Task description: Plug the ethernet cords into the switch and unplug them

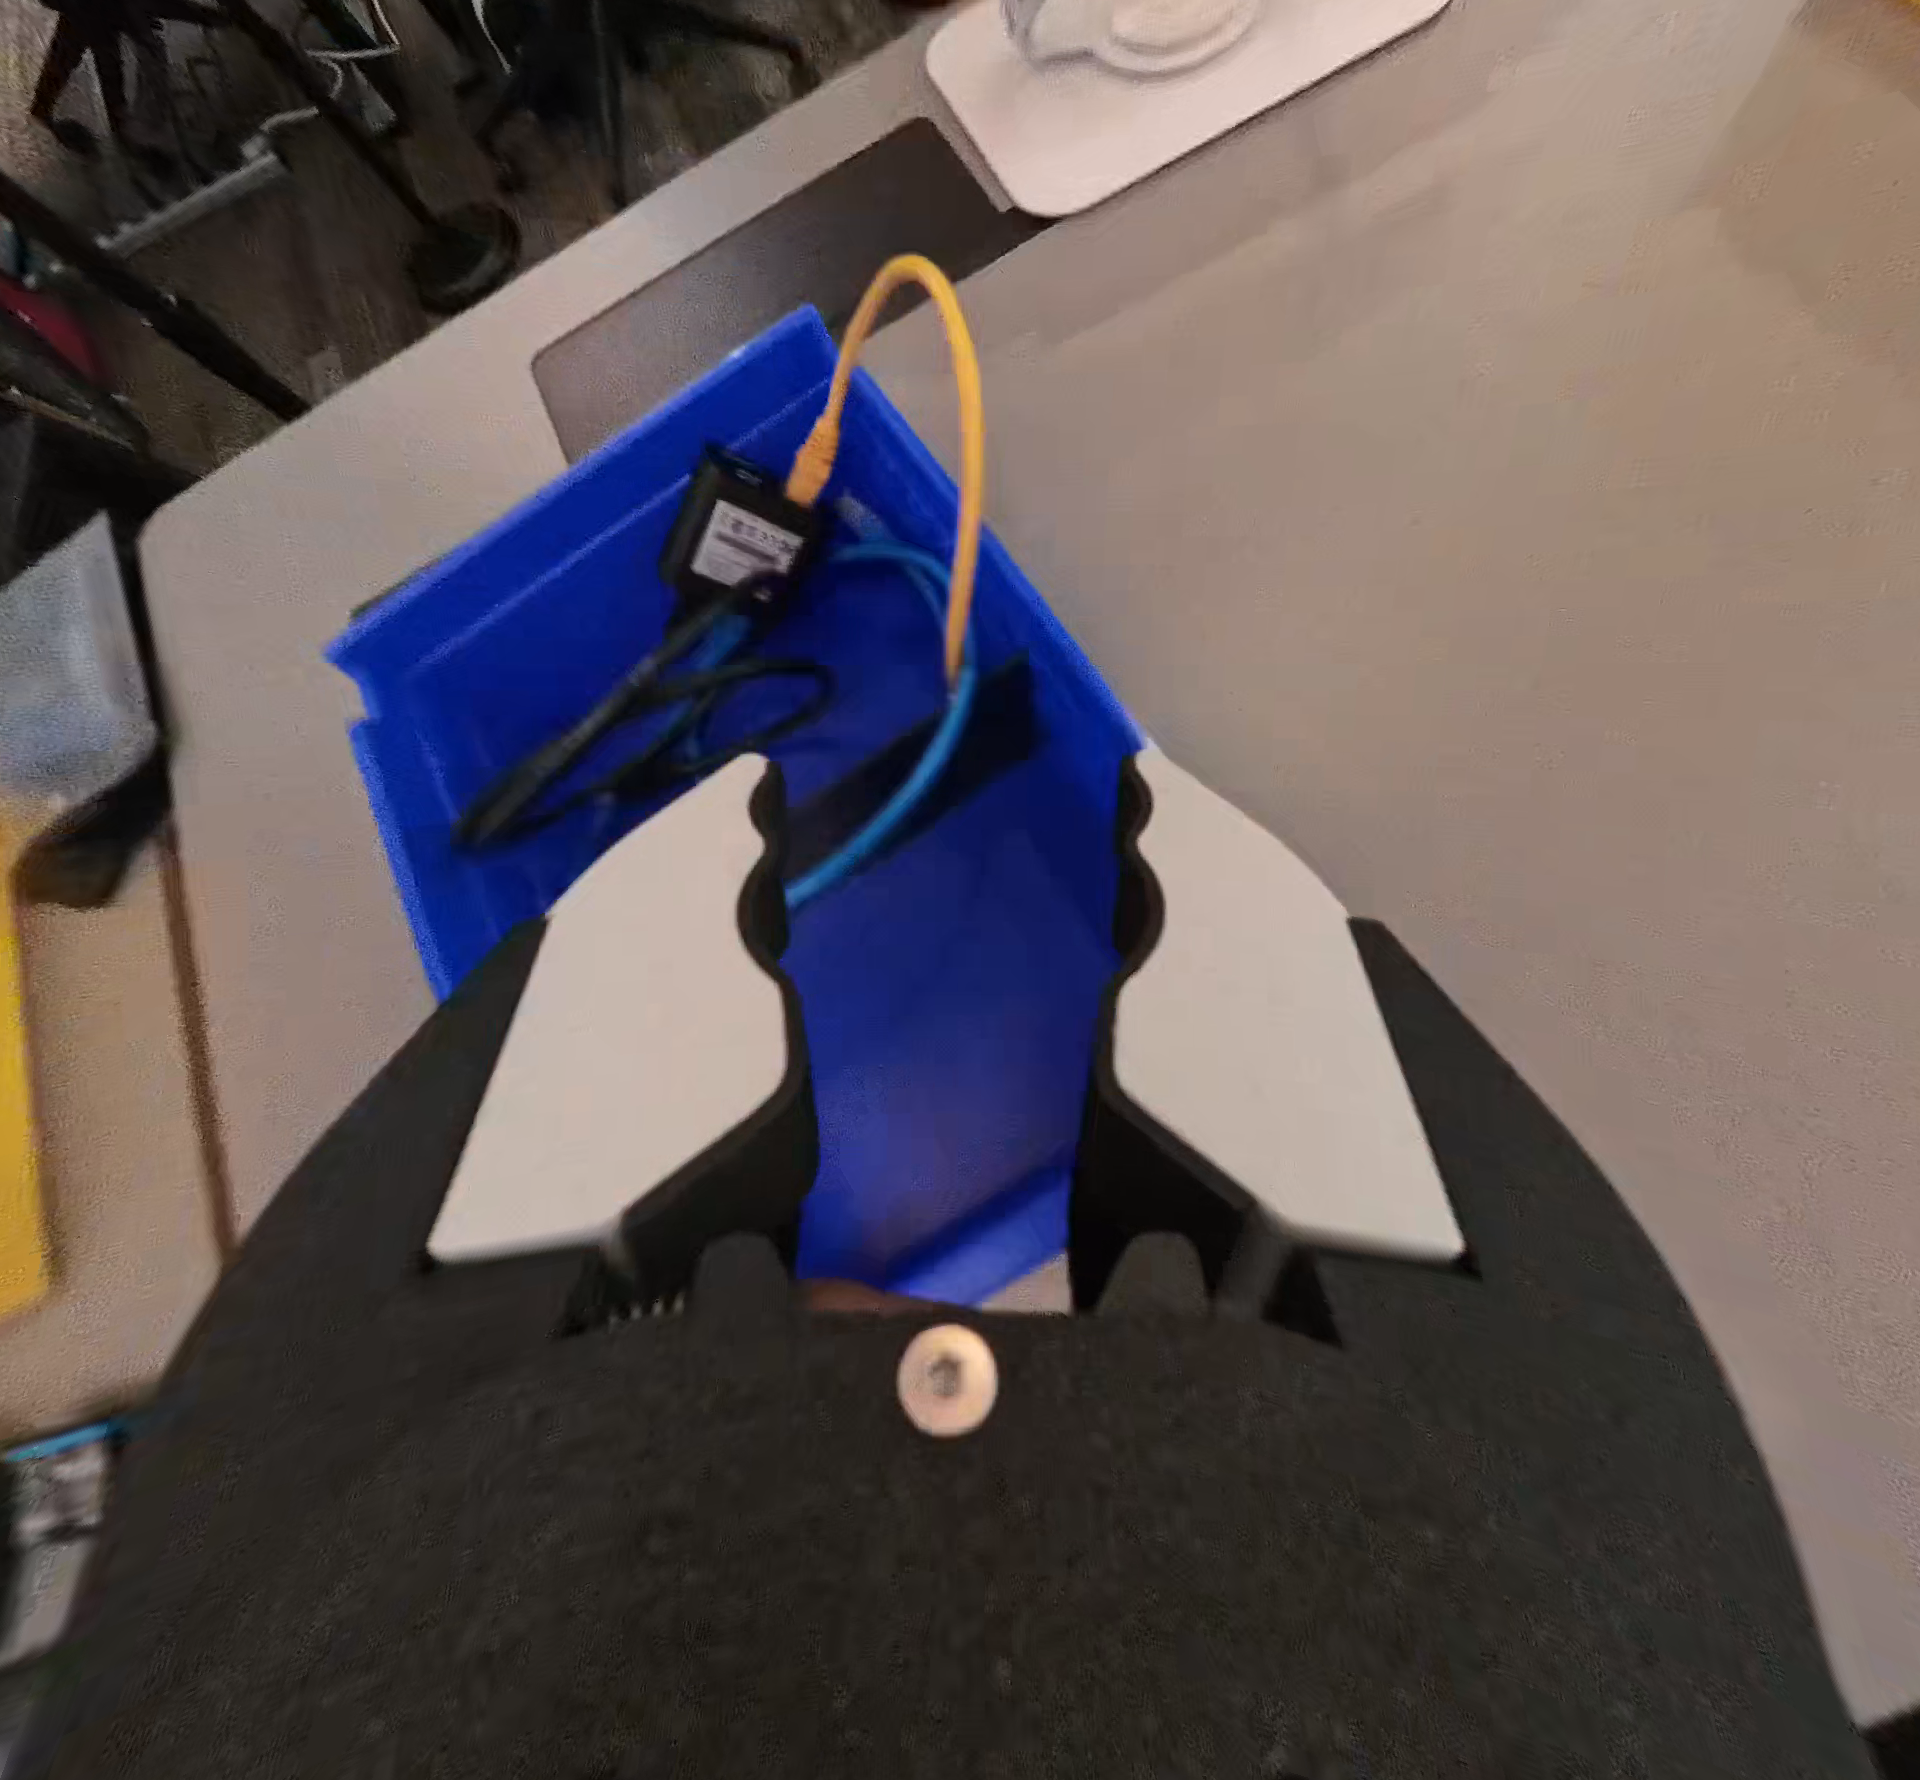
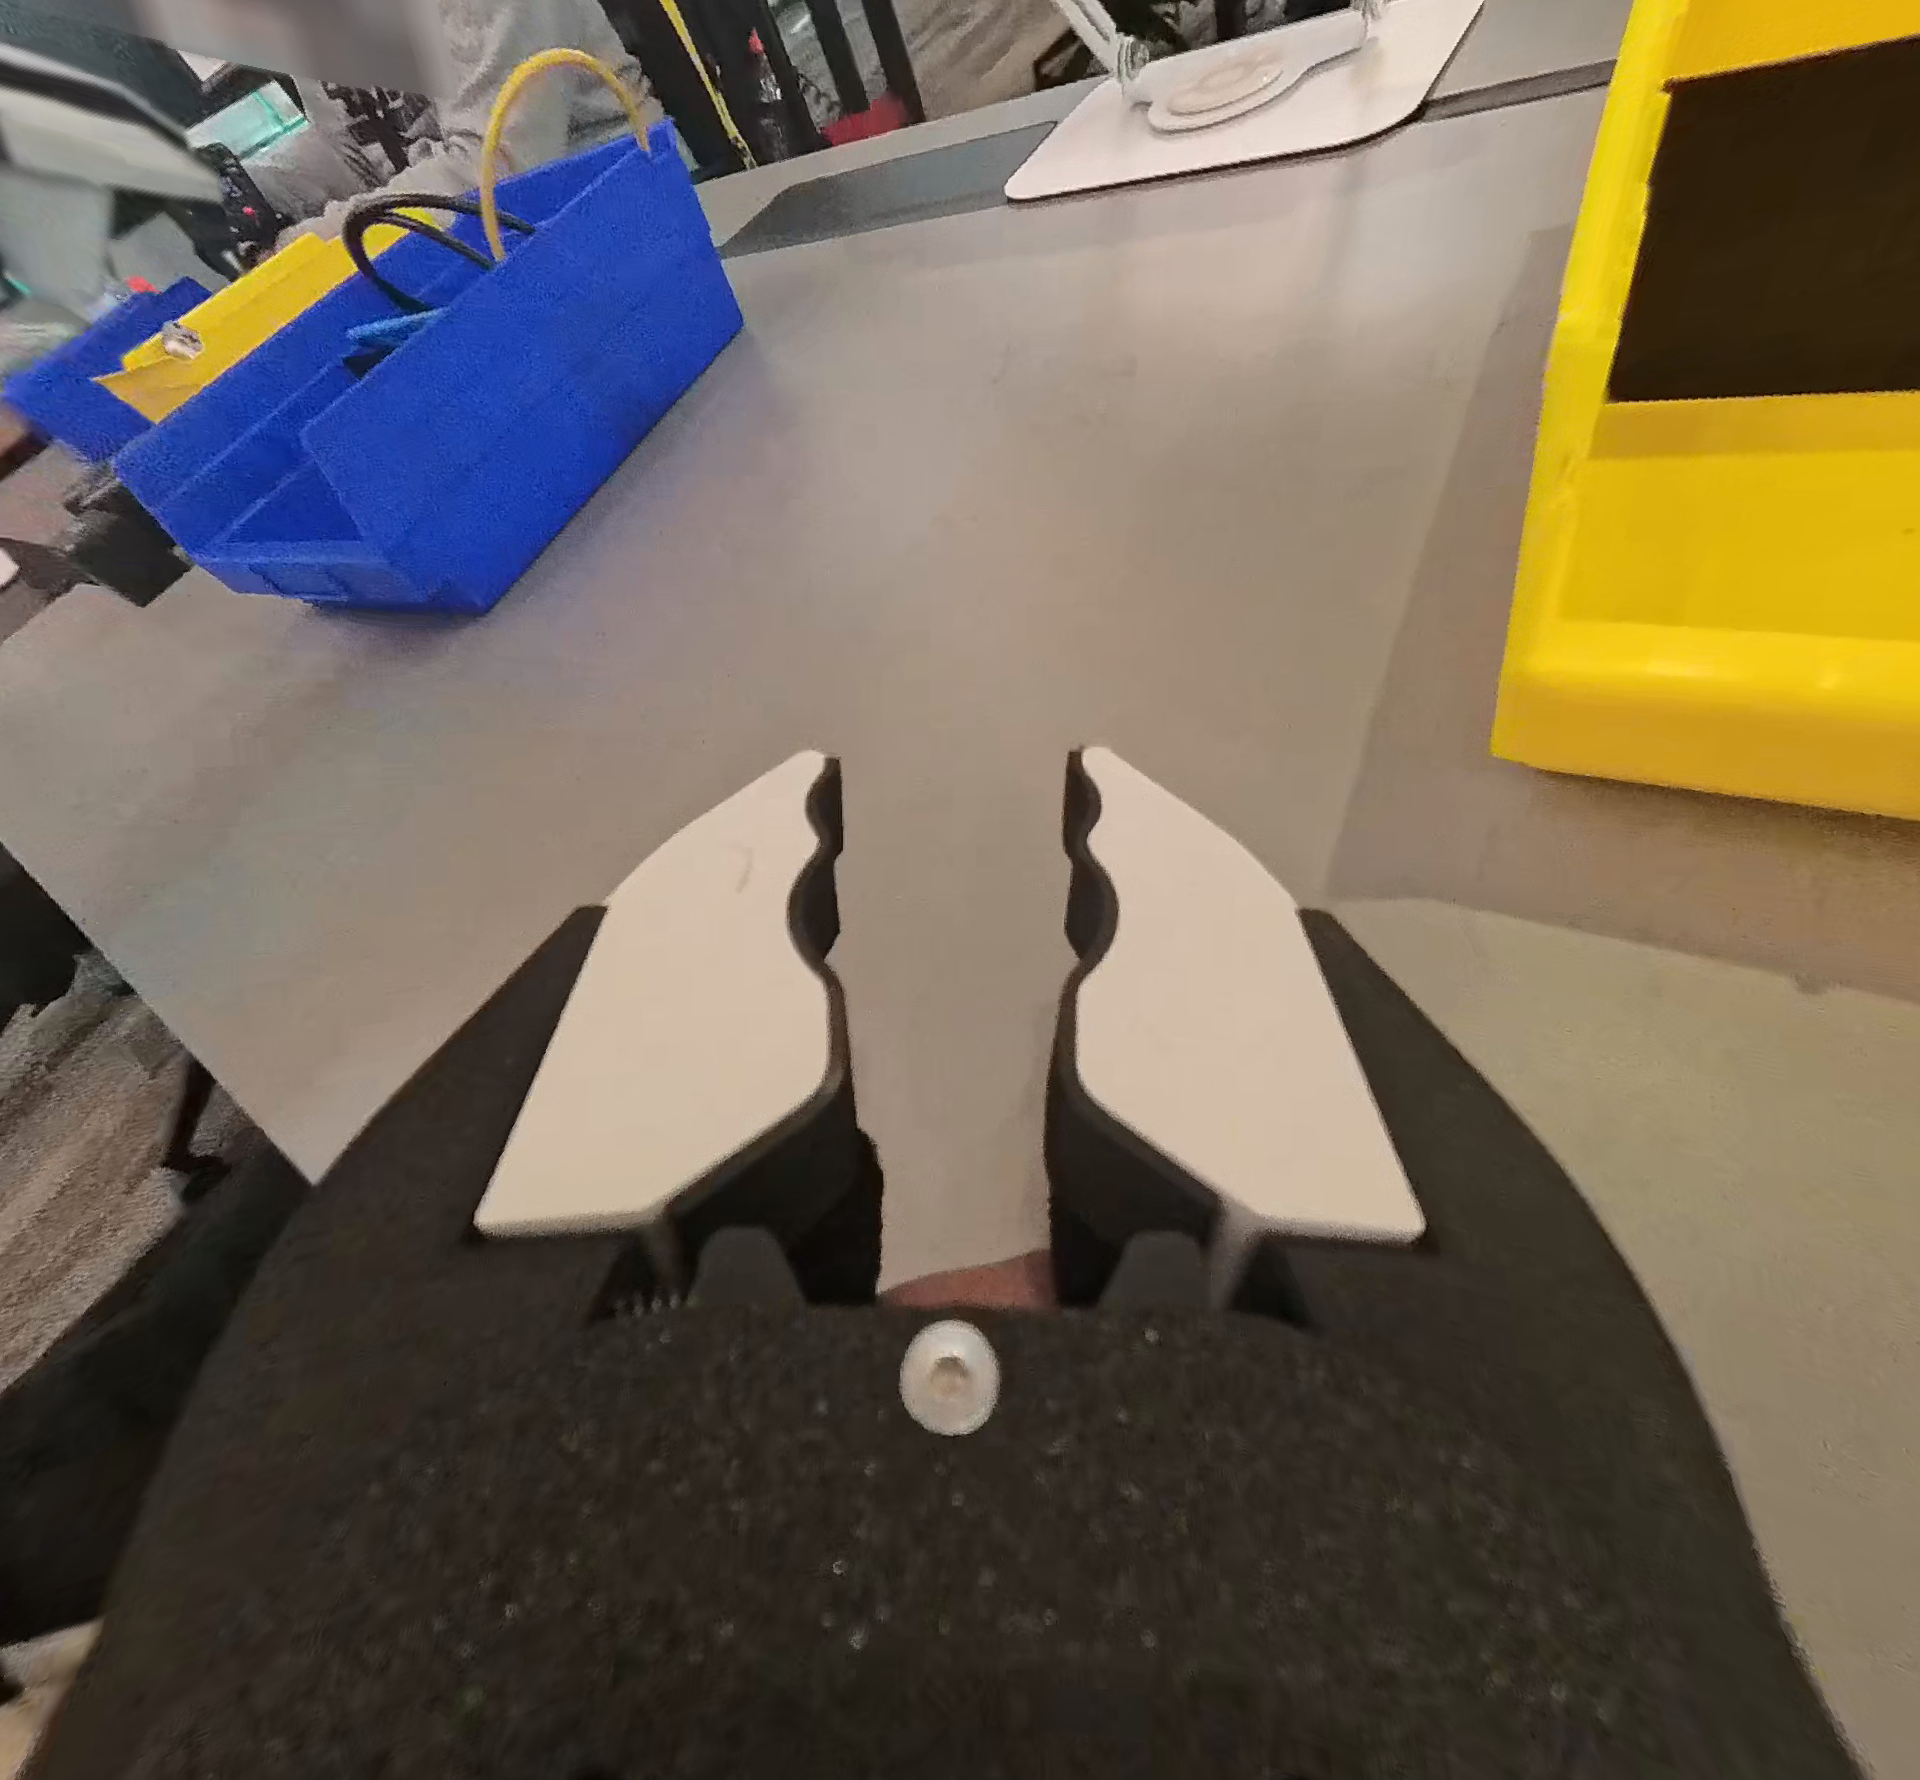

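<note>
We held the left gripper (image 1: 945, 795) above the near end of a blue bin (image 1: 644, 567) that sat on the grey counter (image 1: 1455, 587), its fingers spread wide with nothing between them. Inside the bin, ahead of the fingertips and toward the far end, lay the small black switch (image 1: 743, 541), well apart from the gripper. A yellow ethernet cord (image 1: 961, 442) arched up out of the bin, one plug seated at the switch's far edge and the other end dropping back down toward a dark strip on the bin floor. A blue ethernet cord (image 1: 914, 795) curved along the bin floor, running just beside the left fingertip without clearly touching it. A thin black cable (image 1: 644, 743) looped on the left of the bin floor, leading off from the switch. We kept the right gripper (image 2: 954, 769) low over bare counter, its fingers moderately apart and empty. From that view the blue bin (image 2: 520, 400) stood far off to the left, with the yellow cord's loop (image 2: 561, 68) rising above its rim. A yellow bin (image 2: 1714, 587) stood close on the right, and a white stand (image 2: 1247, 109) sat at the counter's far edge.
</note>
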Tool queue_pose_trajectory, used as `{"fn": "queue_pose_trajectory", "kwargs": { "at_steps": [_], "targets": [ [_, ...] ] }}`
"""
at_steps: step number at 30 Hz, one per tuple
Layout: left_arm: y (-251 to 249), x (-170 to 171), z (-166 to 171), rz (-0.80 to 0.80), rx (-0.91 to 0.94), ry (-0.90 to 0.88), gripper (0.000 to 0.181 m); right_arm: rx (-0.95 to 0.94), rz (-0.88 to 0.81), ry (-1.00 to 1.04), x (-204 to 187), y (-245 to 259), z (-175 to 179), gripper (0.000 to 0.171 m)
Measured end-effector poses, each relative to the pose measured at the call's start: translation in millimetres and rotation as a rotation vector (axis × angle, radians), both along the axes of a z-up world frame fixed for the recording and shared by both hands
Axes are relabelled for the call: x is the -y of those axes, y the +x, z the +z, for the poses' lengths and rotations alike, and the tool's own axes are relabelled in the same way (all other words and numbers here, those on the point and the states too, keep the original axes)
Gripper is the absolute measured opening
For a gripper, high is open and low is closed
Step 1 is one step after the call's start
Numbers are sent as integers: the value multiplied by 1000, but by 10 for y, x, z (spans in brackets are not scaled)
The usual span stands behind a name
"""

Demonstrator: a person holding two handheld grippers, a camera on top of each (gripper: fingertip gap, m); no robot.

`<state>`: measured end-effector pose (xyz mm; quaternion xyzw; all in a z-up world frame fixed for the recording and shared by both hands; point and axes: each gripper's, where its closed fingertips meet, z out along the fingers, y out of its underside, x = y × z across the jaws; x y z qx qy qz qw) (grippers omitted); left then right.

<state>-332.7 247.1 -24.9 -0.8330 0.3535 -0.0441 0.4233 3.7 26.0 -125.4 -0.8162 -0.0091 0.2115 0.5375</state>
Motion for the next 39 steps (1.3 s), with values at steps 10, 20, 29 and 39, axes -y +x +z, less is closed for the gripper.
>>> {"fn": "queue_pose_trajectory", "kwargs": {
  "at_steps": [10,20,29,39],
  "targets": [
    [-637,-1056,-755,-296,-668,-610,31,9,20,-28,113,-1,-62,40],
    [-551,-1150,243,-308,-459,-112,1,158,84,-34,64,-204,-163,39],
    [-189,-559,2101,-375,-454,253,1,156,140,-22,94,-512,-93,39],
    [870,37,3663,-500,-556,576,1,166,132,29,183,-422,47,39]
  ]
}}
